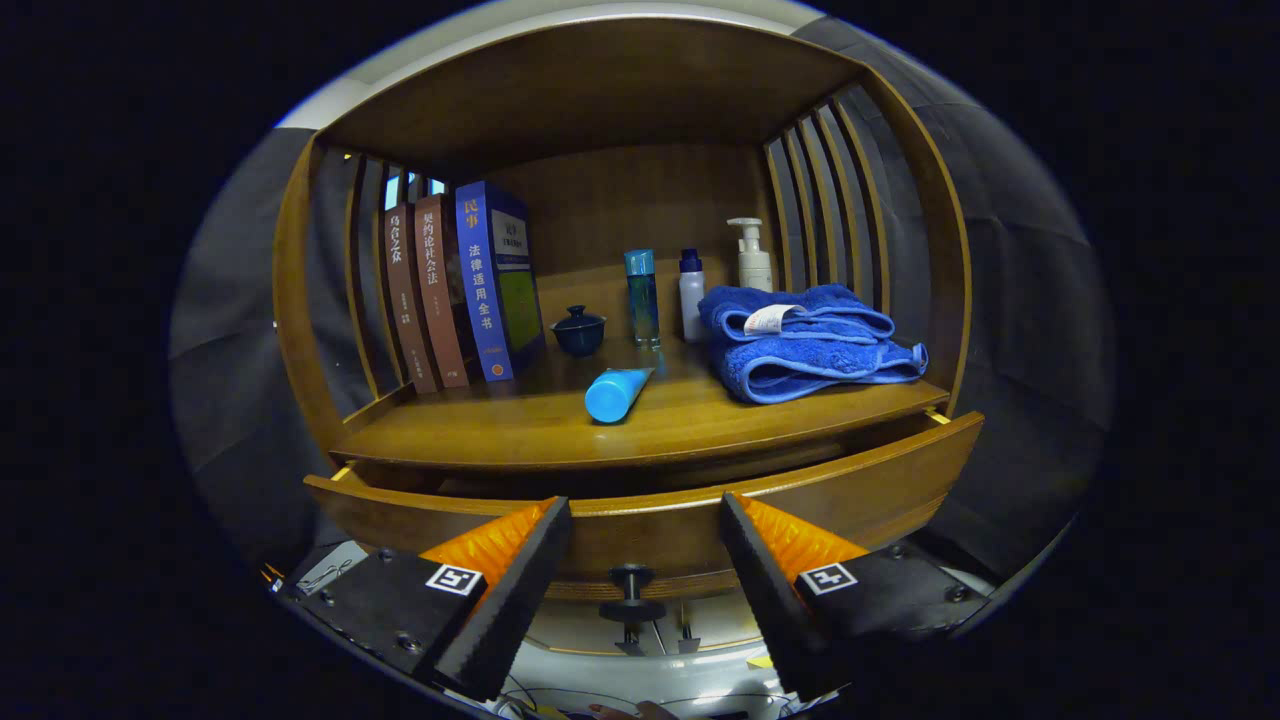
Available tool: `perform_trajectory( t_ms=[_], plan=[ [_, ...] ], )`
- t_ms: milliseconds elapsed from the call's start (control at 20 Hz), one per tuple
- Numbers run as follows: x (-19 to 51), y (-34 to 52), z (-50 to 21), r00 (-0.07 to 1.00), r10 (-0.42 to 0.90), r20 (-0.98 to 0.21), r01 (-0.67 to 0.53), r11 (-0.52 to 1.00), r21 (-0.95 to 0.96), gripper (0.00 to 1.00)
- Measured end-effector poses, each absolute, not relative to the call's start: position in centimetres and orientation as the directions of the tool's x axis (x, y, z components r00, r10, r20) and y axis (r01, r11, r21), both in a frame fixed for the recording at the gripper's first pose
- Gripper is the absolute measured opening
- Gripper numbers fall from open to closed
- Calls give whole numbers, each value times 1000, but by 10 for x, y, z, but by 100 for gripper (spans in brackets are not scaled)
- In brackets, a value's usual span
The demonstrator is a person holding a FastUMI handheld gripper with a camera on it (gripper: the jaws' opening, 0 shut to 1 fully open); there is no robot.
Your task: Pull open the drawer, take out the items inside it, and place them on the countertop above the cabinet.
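Your gripper [645,530] held its jaws wide, empty, at the slightly open drawer [650,530], knob [631,592] between them.

The drawer [650,520] stood pulled out only a little below the countertop [640,430], and the countertop's front edge hid its inside, so whatever lay in it could not be told. The gripper [645,560] held its fingers spread apart with nothing between them; their tips covered two stretches of the drawer front on either side of the knob [630,590]. Behind the folded towel [810,340], the foot of the pump bottle [753,258] was hidden. The three books [460,290] at the countertop's left overlapped, each covering most of the next one's cover. The small tag on the towel was too small to make out.
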State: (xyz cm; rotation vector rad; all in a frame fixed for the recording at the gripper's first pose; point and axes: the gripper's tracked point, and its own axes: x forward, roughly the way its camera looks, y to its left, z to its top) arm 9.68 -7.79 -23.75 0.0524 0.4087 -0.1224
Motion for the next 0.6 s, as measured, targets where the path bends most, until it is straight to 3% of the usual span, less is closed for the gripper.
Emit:
perform_trajectory(
  t_ms=[600],
  plan=[
    [116, -78, -239, 912, -127, -390, 147, 989, 21, 99]
  ],
)
